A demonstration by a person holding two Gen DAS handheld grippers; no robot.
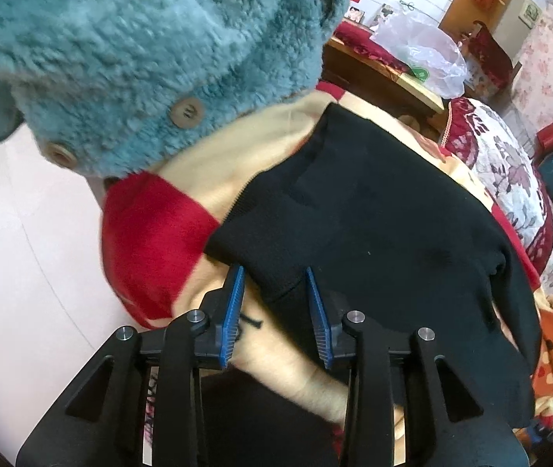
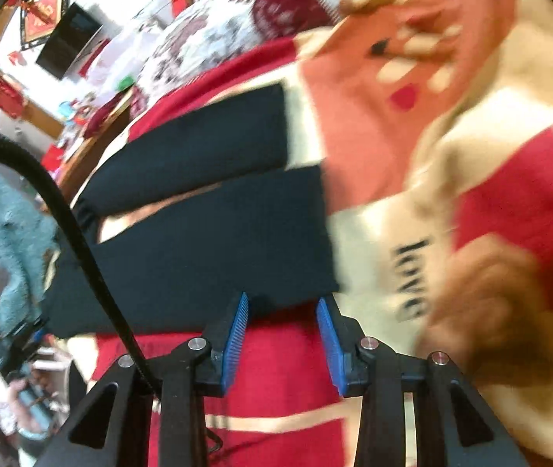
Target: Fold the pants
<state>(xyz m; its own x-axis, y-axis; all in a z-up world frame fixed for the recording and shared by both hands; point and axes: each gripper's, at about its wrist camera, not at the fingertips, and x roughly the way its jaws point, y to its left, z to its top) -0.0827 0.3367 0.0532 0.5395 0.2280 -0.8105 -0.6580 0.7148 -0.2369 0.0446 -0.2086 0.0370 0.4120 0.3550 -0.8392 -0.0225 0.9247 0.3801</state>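
Observation:
Black pants lie on a red, cream and orange blanket. In the left wrist view one corner of the pants reaches down between the blue pads. My left gripper stands open around that corner, and the pads do not press on it. In the right wrist view the pants show as two dark legs lying side by side. Their near edge lies just at the fingertips of my right gripper, which is open with red blanket showing between its pads. That view is blurred.
A person in a teal fleece jacket leans over the blanket's left side. A floral quilt and a plastic bag sit beyond the pants. Pale floor lies to the left. A black cable crosses the right wrist view.

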